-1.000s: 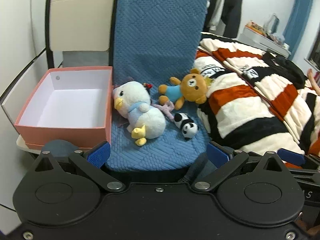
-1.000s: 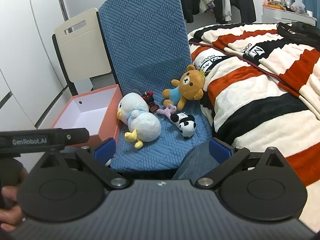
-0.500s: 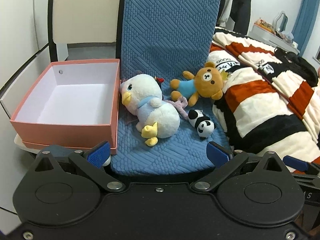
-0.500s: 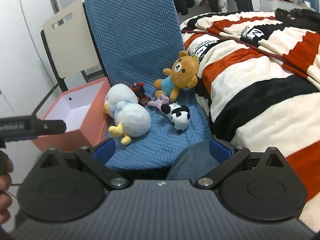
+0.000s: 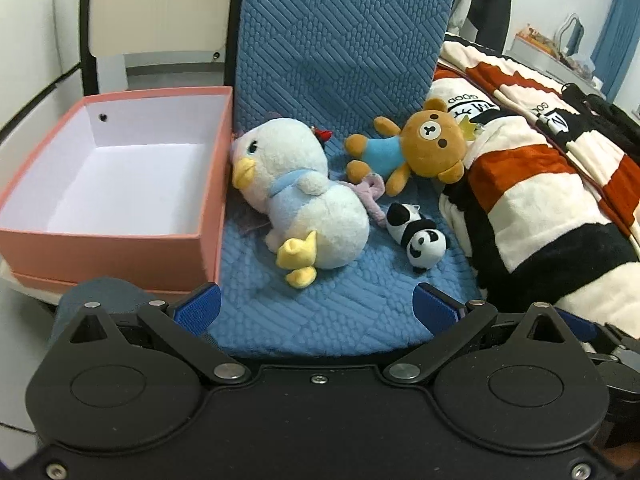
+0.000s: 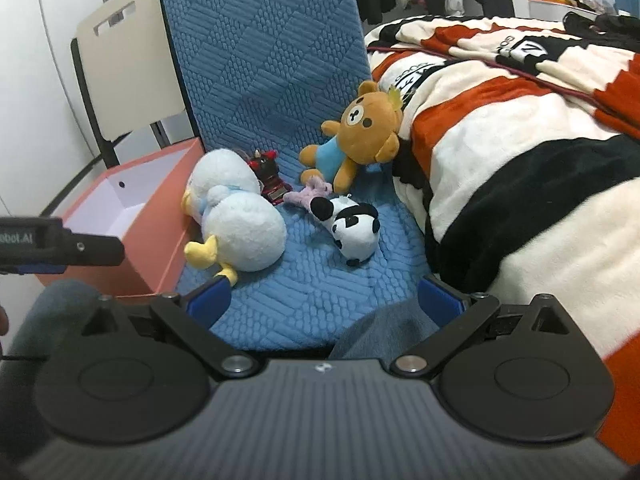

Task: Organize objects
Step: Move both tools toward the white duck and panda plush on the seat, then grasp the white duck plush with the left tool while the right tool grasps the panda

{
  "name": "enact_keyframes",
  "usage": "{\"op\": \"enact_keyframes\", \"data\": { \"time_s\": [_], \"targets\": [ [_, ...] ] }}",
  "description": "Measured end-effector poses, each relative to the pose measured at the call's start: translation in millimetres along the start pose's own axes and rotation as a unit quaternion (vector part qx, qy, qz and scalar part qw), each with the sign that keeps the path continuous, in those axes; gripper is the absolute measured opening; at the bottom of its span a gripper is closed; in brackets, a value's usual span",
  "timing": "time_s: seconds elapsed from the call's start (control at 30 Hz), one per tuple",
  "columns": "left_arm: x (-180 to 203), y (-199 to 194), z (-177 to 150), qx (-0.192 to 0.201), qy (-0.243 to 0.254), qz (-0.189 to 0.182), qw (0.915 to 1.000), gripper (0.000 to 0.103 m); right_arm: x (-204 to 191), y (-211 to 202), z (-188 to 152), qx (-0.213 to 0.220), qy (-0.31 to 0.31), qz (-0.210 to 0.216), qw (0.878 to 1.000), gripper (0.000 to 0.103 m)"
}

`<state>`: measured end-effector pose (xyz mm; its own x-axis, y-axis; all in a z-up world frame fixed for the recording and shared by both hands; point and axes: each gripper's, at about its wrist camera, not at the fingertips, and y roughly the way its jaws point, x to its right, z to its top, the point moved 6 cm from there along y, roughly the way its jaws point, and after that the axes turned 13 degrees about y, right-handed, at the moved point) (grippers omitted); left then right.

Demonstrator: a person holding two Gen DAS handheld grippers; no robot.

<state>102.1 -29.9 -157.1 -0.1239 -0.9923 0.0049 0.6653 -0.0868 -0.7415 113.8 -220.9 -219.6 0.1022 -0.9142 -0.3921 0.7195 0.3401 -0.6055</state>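
Duck (image 6: 240, 216), bear (image 6: 360, 136), panda (image 6: 352, 228) on blue cushion (image 6: 304, 280)

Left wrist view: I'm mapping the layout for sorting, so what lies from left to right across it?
Pink box → white duck plush → panda plush → striped blanket.

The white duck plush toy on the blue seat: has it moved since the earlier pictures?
No. The white duck plush toy still lies with its beak beside the pink cardboard box; only the cameras came closer.
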Motion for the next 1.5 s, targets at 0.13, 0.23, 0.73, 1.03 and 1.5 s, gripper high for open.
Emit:
{"op": "enact_keyframes", "data": {
  "time_s": [0.13,0.23,0.73,1.03,1.5],
  "targets": [
    [-1,23,9,0.005,0.003,0.004,1.0000,0.102,-1,20,6,0.002,-0.015,-0.017,1.000,0.101],
    [-2,39,18,0.011,0.007,0.008,0.9999,0.102,1,36,7,-0.011,-0.021,-0.040,0.999,0.101],
    [-13,120,56,0.008,0.022,0.023,0.9995,0.102,9,119,33,-0.014,0.025,-0.058,0.998,0.079],
    [-15,172,75,-0.027,-0.005,0.014,0.9995,0.102,16,160,50,0.011,0.009,-0.075,0.997,0.079],
    [-22,229,79,-0.078,-0.032,0.007,0.9964,0.103,0,219,41,-0.028,-0.084,-0.108,0.990,0.077]
  ]
}}
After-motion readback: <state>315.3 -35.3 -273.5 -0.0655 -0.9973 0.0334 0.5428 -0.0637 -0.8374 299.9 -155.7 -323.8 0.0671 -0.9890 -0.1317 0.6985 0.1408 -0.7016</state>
